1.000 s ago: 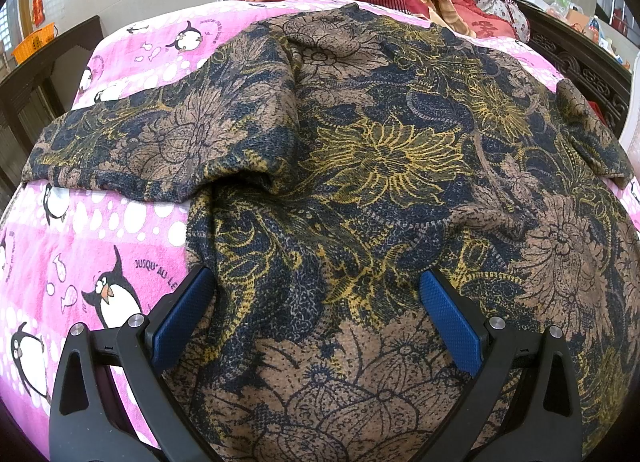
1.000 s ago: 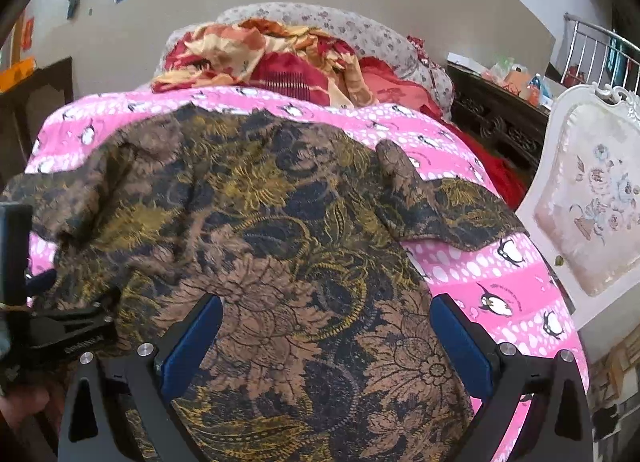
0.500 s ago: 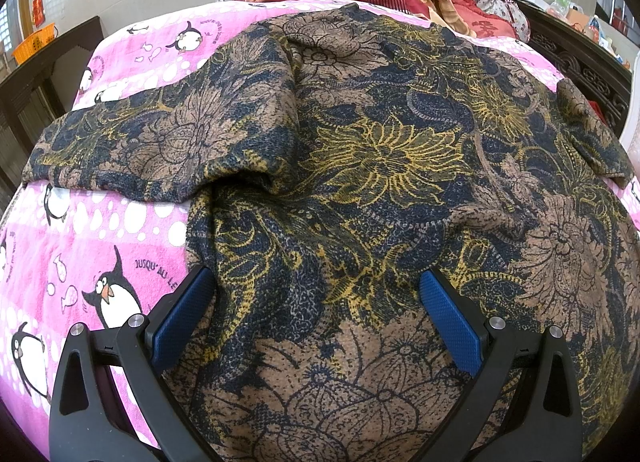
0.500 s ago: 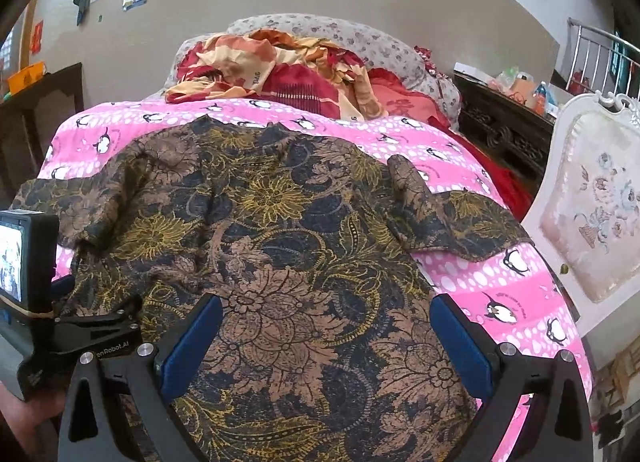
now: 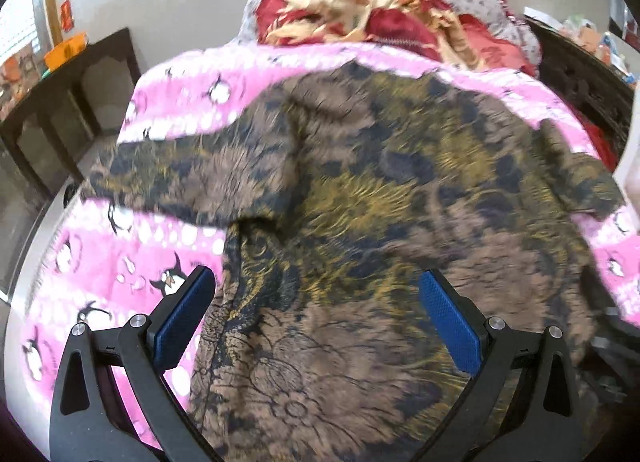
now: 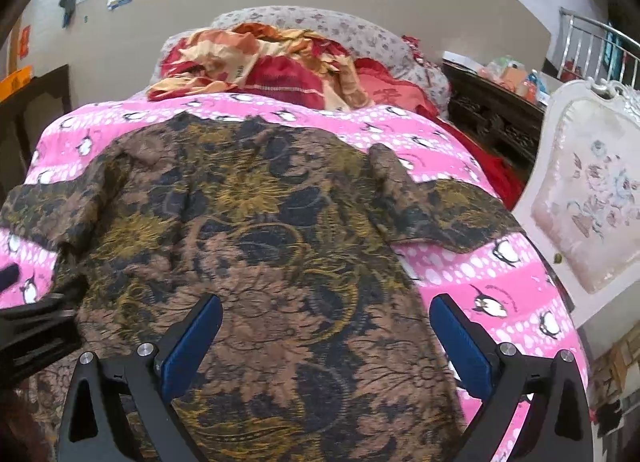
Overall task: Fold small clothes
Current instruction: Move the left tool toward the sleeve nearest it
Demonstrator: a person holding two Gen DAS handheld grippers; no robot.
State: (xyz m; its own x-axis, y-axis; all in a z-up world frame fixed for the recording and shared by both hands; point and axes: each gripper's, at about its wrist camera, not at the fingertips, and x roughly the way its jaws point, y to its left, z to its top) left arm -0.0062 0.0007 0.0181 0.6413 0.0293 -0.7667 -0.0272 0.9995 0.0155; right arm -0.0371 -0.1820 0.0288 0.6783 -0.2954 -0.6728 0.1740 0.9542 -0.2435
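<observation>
both pairs of blue-padded fingers stand wide apart, gripping nothing: left gripper (image 5: 314, 318), right gripper (image 6: 326, 336). between and ahead of each pair lies the floral brown-and-gold garment (image 6: 256, 246), spread flat on the pink penguin blanket (image 6: 496, 282). one sleeve (image 5: 180, 178) reaches out beyond the left fingers, the other sleeve (image 6: 436, 210) beyond the right fingers. farther off, a red-and-orange bedding heap (image 6: 272, 66). left view is motion-blurred.

Shirt (image 6: 260, 246) matt woven cloth; blanket (image 6: 492, 270) soft fleece.
</observation>
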